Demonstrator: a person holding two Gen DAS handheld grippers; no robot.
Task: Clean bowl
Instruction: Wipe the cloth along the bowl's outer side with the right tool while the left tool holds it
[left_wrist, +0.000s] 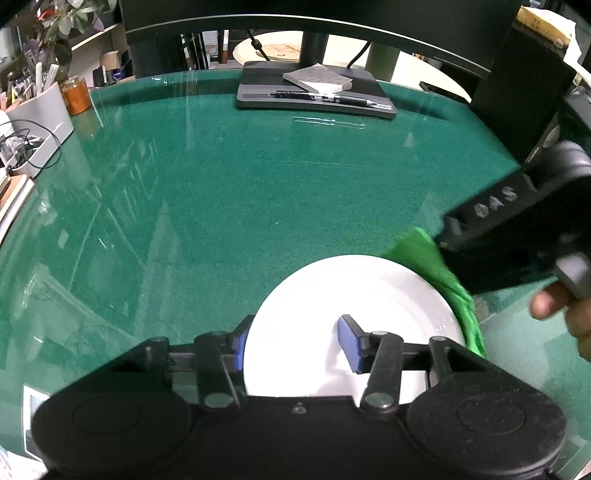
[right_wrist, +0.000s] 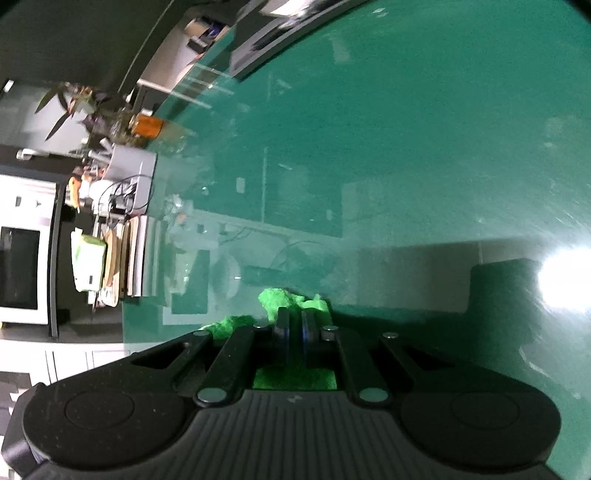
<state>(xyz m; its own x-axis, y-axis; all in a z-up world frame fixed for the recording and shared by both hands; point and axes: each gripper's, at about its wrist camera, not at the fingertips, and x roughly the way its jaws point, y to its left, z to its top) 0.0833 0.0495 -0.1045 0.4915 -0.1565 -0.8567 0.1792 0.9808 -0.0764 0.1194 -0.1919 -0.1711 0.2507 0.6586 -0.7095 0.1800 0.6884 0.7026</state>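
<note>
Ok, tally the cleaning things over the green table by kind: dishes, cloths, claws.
Dishes: 1, the white bowl, its near rim between the left claw's pads.
Cloths: 1, the green cloth, pinched by the right claw at the bowl's right edge.
Claws: 2.
Total: 4.

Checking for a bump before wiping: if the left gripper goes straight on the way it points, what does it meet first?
Most likely the white bowl: the left gripper has its fingers astride the near rim, one pad outside, one inside. Depth is unclear.

Bowl (left_wrist: 354, 314) on table (left_wrist: 258, 184); cloth (left_wrist: 436, 266) at bowl's right rim; pen tray (left_wrist: 314, 92) behind bowl.
</note>
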